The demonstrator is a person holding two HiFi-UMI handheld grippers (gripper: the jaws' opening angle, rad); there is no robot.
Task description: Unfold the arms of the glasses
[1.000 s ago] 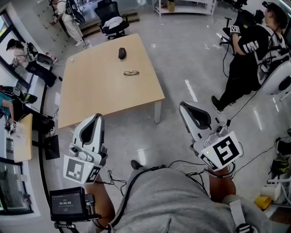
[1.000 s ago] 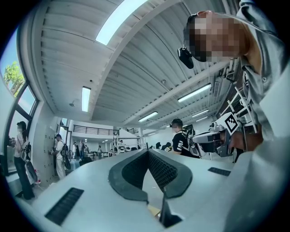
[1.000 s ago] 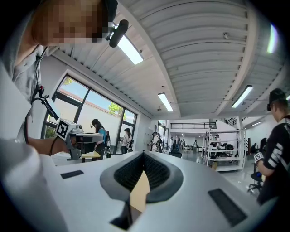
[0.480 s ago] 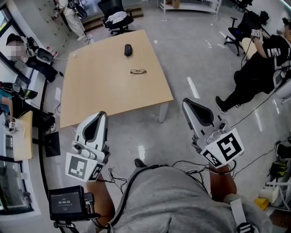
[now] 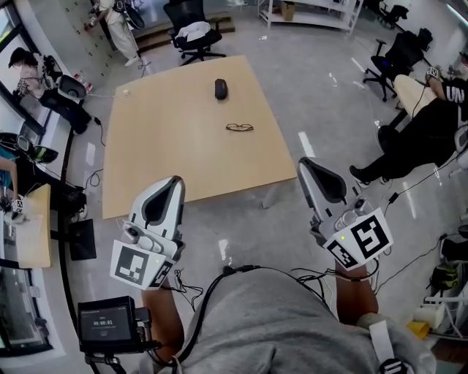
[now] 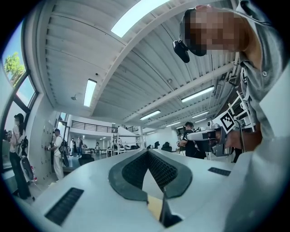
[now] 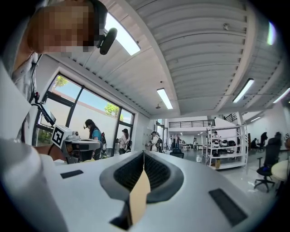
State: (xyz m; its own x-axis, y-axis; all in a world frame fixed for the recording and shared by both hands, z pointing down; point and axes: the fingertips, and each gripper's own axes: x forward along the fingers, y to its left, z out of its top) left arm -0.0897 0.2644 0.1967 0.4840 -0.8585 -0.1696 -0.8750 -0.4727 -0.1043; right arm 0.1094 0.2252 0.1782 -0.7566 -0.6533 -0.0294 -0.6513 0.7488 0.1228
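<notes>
The glasses [image 5: 240, 127], thin dark frames with their arms folded, lie on the light wooden table [image 5: 161, 146] right of its middle. A small black case-like object [image 5: 221, 88] sits farther back on the table. My left gripper [image 5: 173, 182] hovers over the table's near edge, jaws together and holding nothing. My right gripper [image 5: 303, 162] hangs over the floor just off the table's near right corner, also shut and holding nothing. Both are well short of the glasses. In their own views the left gripper [image 6: 147, 152] and the right gripper [image 7: 143, 152] point level across the room, and the table is hidden.
A black office chair [image 5: 191, 33] stands behind the table and a white shelf [image 5: 314, 11] farther back. A person in black [image 5: 431, 124] sits at the right. Desks with gear line the left wall [image 5: 29, 146]. Cables lie on the floor by my feet.
Both grippers have moved forward toward the table together. The table and glasses now sit lower and larger in the head view. The jaws look the same.
</notes>
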